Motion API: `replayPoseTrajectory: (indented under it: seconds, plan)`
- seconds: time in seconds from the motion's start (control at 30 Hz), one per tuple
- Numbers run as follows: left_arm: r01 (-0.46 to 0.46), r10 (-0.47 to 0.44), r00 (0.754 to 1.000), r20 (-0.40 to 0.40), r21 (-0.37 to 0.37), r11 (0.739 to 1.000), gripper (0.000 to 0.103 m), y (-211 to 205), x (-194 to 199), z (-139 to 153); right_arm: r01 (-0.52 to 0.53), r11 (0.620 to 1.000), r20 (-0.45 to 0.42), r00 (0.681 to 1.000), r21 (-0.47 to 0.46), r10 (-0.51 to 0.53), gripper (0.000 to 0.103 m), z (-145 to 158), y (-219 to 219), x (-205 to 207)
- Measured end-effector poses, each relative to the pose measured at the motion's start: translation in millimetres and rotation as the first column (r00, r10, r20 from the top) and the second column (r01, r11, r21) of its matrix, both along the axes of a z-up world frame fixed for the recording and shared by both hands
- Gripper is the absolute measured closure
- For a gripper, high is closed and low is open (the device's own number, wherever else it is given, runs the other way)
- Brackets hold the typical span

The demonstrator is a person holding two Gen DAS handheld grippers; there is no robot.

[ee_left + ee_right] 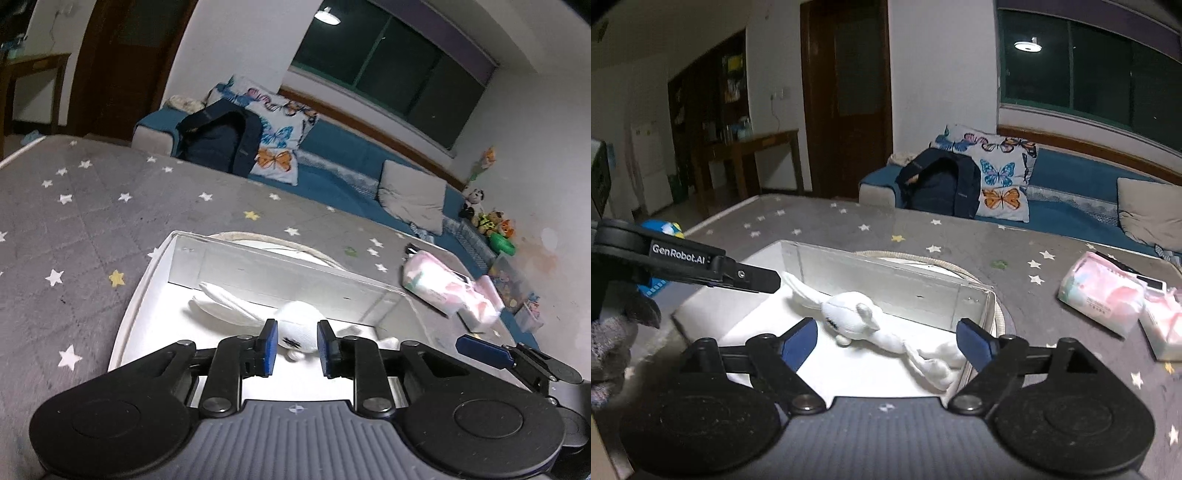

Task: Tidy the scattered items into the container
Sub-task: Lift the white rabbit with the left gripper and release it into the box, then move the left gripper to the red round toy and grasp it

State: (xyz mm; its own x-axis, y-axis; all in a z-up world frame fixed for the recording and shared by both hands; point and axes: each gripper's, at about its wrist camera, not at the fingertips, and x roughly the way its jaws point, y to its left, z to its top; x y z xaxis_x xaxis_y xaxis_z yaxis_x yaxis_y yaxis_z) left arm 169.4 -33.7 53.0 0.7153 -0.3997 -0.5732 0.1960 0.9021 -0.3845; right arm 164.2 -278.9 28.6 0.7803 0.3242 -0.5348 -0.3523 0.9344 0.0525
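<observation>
Grey star-print bedding point(849, 229) is carrying the clear container point(886, 280), where the white plush rabbit point(857, 314) is lying, presumably just dropped. Both the left gripper point(295, 347) and right gripper point(886, 339) are hovering spread and empty, while pink tissue packs point(1104, 295) are waiting nearby.

Left wrist view: close above the clear container point(280, 266), tilted, facing across the star-patterned table point(74, 221) toward sofa point(332, 173) and window point(388, 62) at upper right. Right wrist view: close, level, same container point(886, 280) at centre, door point(849, 92) at upper centre. Shared: container, white plush toy point(295, 325) point(857, 314), butterfly pillow point(277, 129) point(997, 173), pink packets point(443, 284) point(1100, 295).
</observation>
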Motion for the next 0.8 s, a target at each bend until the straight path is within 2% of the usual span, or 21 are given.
replayPoseTrajectory:
  seconds: [0.07,0.17,0.23,0.5,0.8]
  plan:
    - [0.024,-0.024,1.0,0.015,0.001,1.0,0.077,-2,-12,4,-0.004,1.0,0.01,1.0,0.017,0.004,0.008,3,-2,-13]
    - [0.05,-0.05,0.998,0.036,0.005,0.999,0.077,-5,-31,7,-0.005,1.0,0.037,0.999,0.023,0.004,0.005,7,-5,-34]
    - [0.063,-0.063,0.997,0.04,0.009,0.998,0.077,-6,-42,8,-0.009,0.999,0.047,0.999,0.035,0.007,0.0,9,-7,-47]
    - [0.115,-0.116,0.992,0.049,0.025,0.993,0.077,-14,-81,5,-0.05,0.999,0.039,0.998,0.021,0.049,0.0,-1,-4,-86]
    - [0.175,-0.175,0.984,0.025,0.012,0.984,0.077,-18,-117,-4,-0.059,0.996,-0.019,0.998,0.06,0.06,0.0,-19,-9,-117]
